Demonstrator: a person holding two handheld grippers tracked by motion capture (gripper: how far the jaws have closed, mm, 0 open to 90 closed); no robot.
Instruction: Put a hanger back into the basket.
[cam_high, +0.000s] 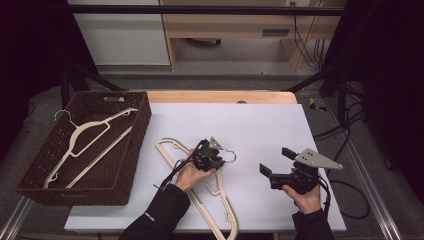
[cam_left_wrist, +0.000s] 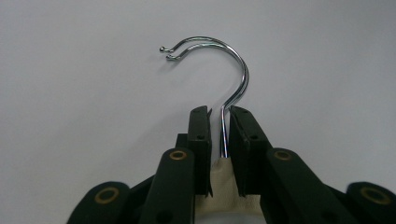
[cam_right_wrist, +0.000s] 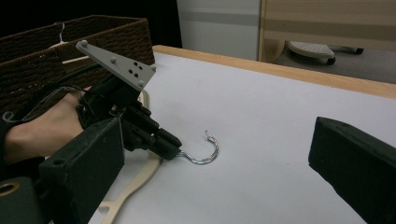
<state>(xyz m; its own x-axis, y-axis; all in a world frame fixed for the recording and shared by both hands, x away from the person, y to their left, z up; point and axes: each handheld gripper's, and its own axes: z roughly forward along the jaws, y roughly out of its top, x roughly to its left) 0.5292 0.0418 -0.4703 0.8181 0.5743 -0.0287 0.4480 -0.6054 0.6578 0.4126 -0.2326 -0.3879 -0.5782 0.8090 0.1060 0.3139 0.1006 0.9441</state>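
Left gripper view: the left gripper (cam_left_wrist: 219, 140) pinches the hanger (cam_high: 220, 192) by its thin hook (cam_left_wrist: 231, 70), which could slip or swivel when lifted; the right gripper (cam_high: 276, 162) gapes empty.

Colour rundown: cream hanger (cam_high: 200, 187) with a shiny chrome hook (cam_left_wrist: 219, 65), lying on a plain white table cover (cam_high: 260, 125). Both grippers are matte black; the left gripper (cam_high: 218, 161) has a grey plate on top. Dark brown woven basket (cam_high: 132, 150) at the left edge, two more cream hangers (cam_high: 85, 137) inside.
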